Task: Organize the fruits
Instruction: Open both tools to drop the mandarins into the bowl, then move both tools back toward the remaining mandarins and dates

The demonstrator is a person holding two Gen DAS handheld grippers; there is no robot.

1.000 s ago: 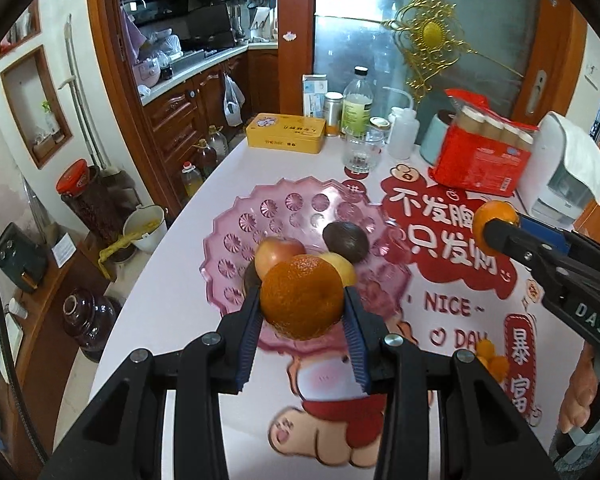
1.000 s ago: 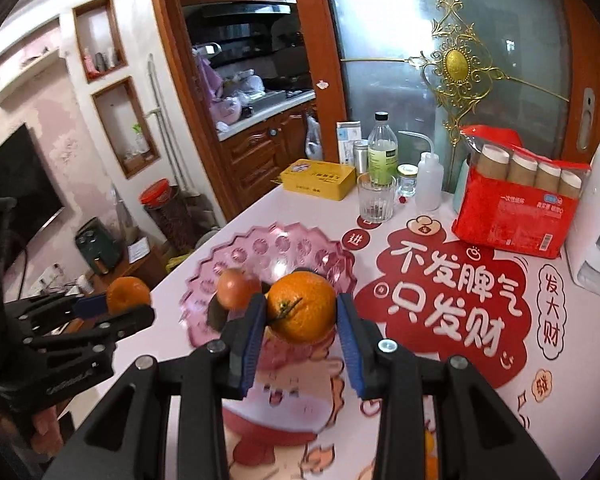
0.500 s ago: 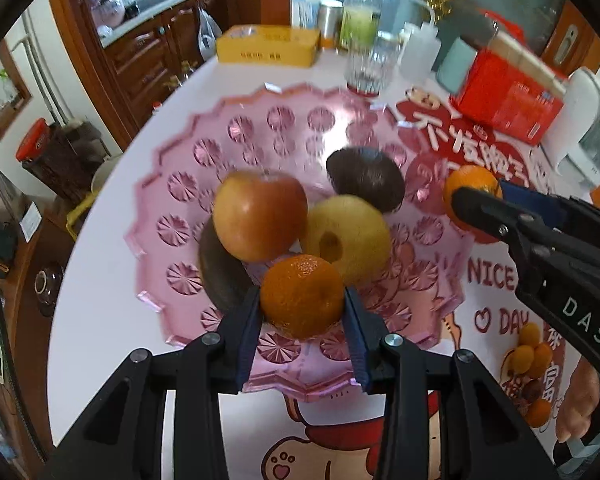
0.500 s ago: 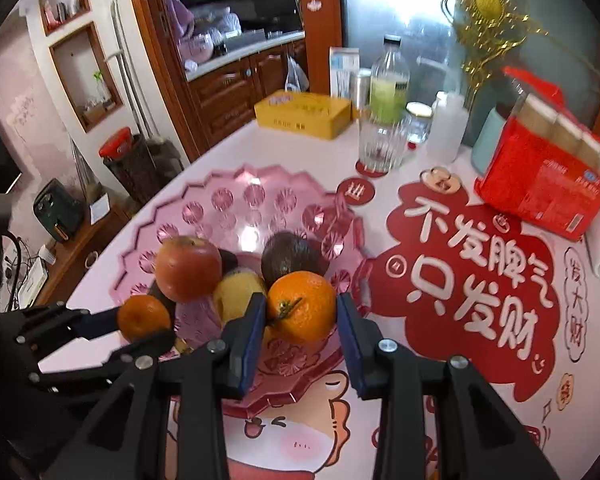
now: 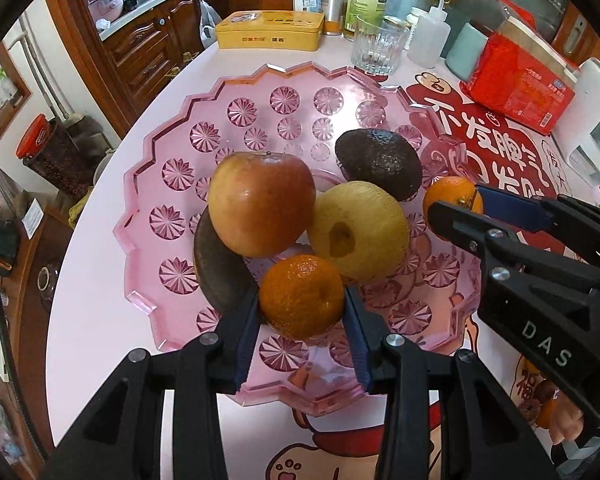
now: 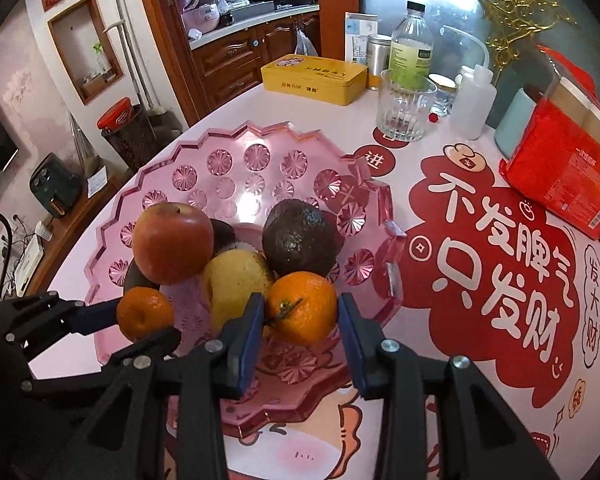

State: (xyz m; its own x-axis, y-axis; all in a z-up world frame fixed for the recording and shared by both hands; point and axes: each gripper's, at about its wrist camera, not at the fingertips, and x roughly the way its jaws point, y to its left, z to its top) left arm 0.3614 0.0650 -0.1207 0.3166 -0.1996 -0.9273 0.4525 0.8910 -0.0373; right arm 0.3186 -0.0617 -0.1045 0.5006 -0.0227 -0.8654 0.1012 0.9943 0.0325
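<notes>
Both tangerines are down in the pink glass fruit bowl (image 5: 171,184) at the centre of each frame, so the placing looks nearly done. The left gripper (image 5: 302,320), low in the left wrist view, has its blue pads either side of a tangerine (image 5: 302,296) that sits at the near side of the heap; its jaws have just been opening a little, and whether the pads are pressing or already clear I cannot tell. The right gripper (image 6: 302,316) likewise brackets the stemmed tangerine (image 6: 302,306) at the lower middle of its frame, its jaws also just opening — a thin gap shows on the right-hand pad.

Already in the bowl: a red apple (image 5: 261,204), a yellow pear (image 5: 358,230) and two dark avocados, one upper right (image 5: 380,164), one half hidden at the left (image 5: 219,272). What seems left is to let go fully and draw both grippers back.

Writing: "DAS" on the right gripper's body at the left wrist frame's right edge; large Chinese characters on the red table mat (image 6: 496,248) — "不发脾气 只发财". The yellow tin (image 6: 314,78) and red packet (image 6: 560,176) carry print too small to read.
</notes>
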